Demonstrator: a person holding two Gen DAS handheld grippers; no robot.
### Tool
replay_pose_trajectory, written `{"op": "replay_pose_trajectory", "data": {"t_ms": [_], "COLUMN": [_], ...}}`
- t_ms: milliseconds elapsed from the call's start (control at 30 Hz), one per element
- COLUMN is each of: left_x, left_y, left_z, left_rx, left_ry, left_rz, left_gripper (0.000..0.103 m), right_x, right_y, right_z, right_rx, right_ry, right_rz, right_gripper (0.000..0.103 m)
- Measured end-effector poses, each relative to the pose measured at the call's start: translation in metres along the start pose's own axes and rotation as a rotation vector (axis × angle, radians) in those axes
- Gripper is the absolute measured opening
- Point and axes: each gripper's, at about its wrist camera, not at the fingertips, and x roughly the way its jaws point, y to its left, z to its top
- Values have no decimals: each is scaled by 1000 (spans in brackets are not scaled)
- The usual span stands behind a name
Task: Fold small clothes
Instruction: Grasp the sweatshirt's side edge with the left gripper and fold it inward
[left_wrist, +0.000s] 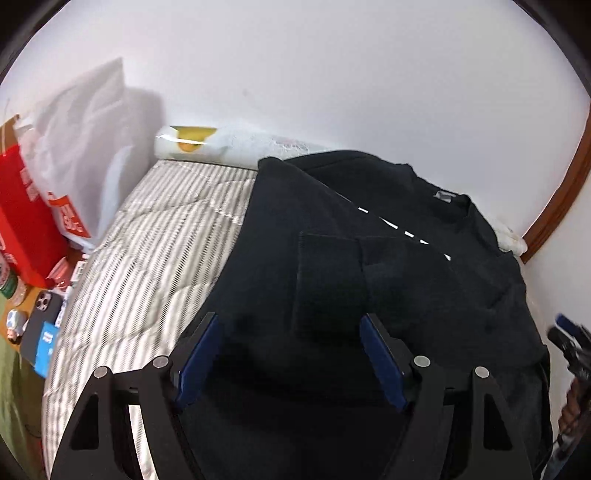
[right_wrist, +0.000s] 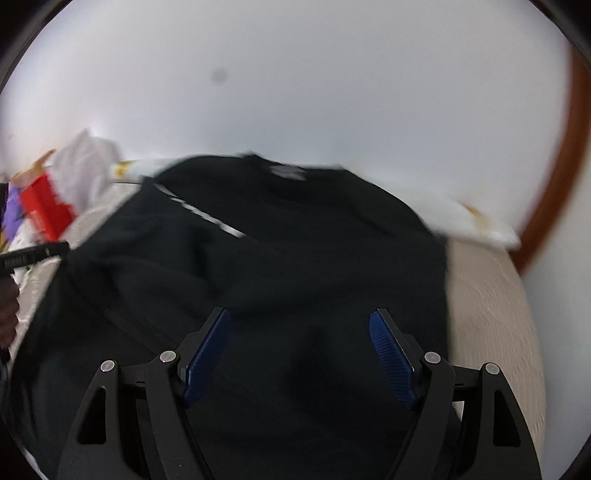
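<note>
Clearly my left gripper (left_wrist: 290, 354) and right gripper (right_wrist: 299, 350) both gape empty above the soft, limp black sweatshirt (left_wrist: 369, 266) on the striped bed (left_wrist: 147, 240); I'd pinch its hem

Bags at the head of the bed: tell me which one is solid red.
The red paper bag, at the far left edge of the left wrist view. The plastic bag beside it, nearer the striped mattress, is translucent white with only an orange patch.
</note>
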Motion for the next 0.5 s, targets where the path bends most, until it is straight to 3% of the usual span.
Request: {"op": "replay_pose_trajectory", "data": {"t_ms": [267, 500], "left_x": [40, 50], "left_y": [-17, -29], "left_z": [7, 12], "left_rx": [34, 46], "left_ry": [40, 44], "left_rz": [18, 20], "left_gripper": [61, 32], "right_x": [-9, 3], "right_y": [-70, -84], "right_z": [-54, -77], "right_rx": [149, 212], "right_ry": [34, 84], "right_rz": [-95, -111], "right_gripper": [77, 77]}}
